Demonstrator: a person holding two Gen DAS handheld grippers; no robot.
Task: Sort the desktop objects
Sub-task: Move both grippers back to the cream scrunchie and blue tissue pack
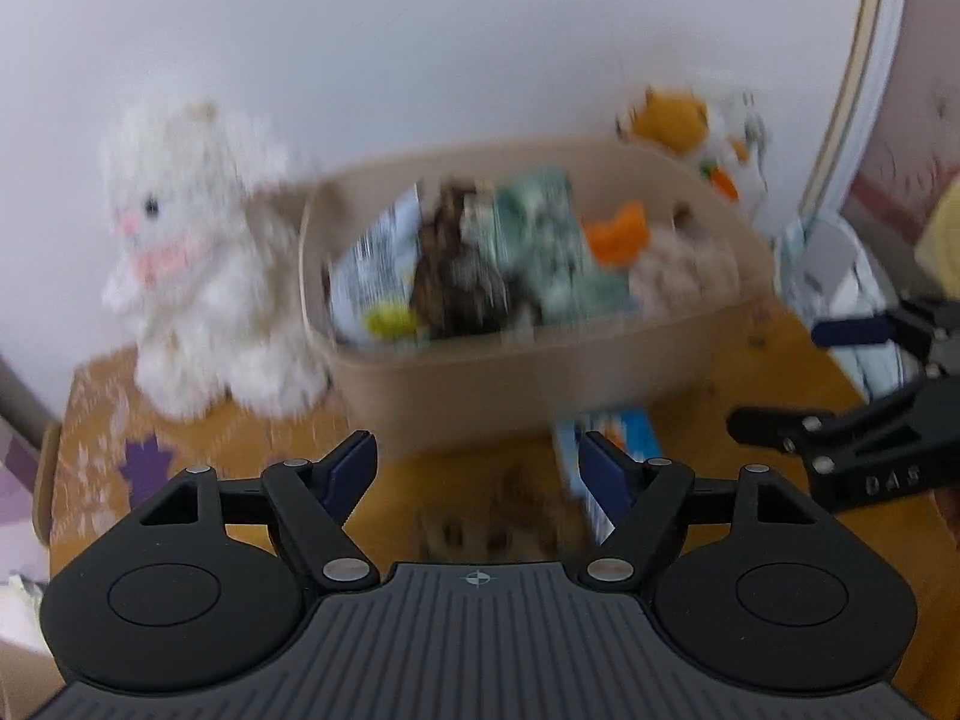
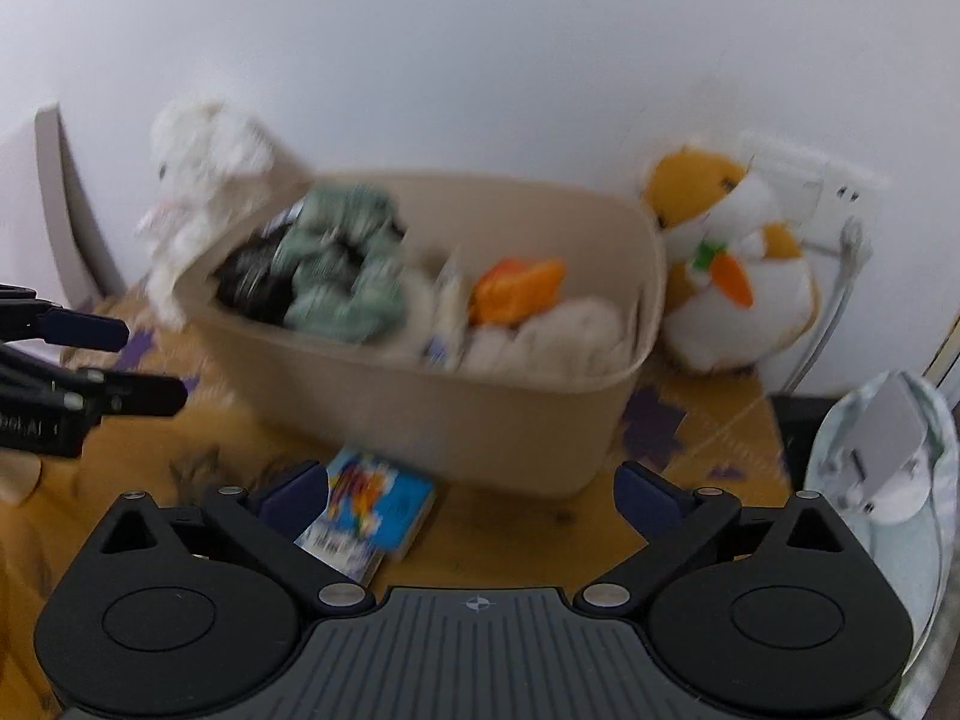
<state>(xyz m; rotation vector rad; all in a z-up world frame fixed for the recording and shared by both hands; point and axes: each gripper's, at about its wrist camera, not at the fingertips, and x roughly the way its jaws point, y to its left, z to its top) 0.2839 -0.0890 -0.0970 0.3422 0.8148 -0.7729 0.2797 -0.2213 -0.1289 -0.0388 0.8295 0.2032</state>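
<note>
Left tongs (image 1: 477,459) sit nearest the lens, jaws spread apart, nothing between them. Right tongs (image 2: 474,495) likewise released, jaws wide, empty. Both frames blurred.

Small colourful box (image 2: 369,516) lies flat on the tabletop (image 2: 510,534), just in front of the beige bin (image 2: 480,420), near its front wall; whether it touches the wall is unclear. In the right wrist view it is just beside the right tongs' left finger (image 2: 294,495), partly behind it; contact cannot be told. In the left wrist view the same box (image 1: 624,429) shows behind the left tongs' right finger (image 1: 600,468).

Bin (image 1: 510,384) is packed: dark crinkly packet (image 2: 252,282), green-grey soft item (image 2: 342,276), orange item (image 2: 516,288), pale fuzzy item (image 2: 552,336), a white-blue packet (image 1: 372,264) at the left end. Details too blurred to name further.

White plush rabbit (image 1: 192,258) stands upright left of the bin, touching or just beside its corner. Orange-and-white plush with a carrot (image 2: 732,276) sits right of the bin, against the wall (image 2: 480,60).

Tabletop carries an orange patterned cloth with purple shapes (image 1: 144,468). Wall socket with a white cable (image 2: 840,276) behind the orange plush. Pale bundle with a white stand (image 2: 888,456) at far right.

Each tongs appears at the edge of the other's view: the right (image 1: 780,378) and the left (image 2: 153,363), apart.
</note>
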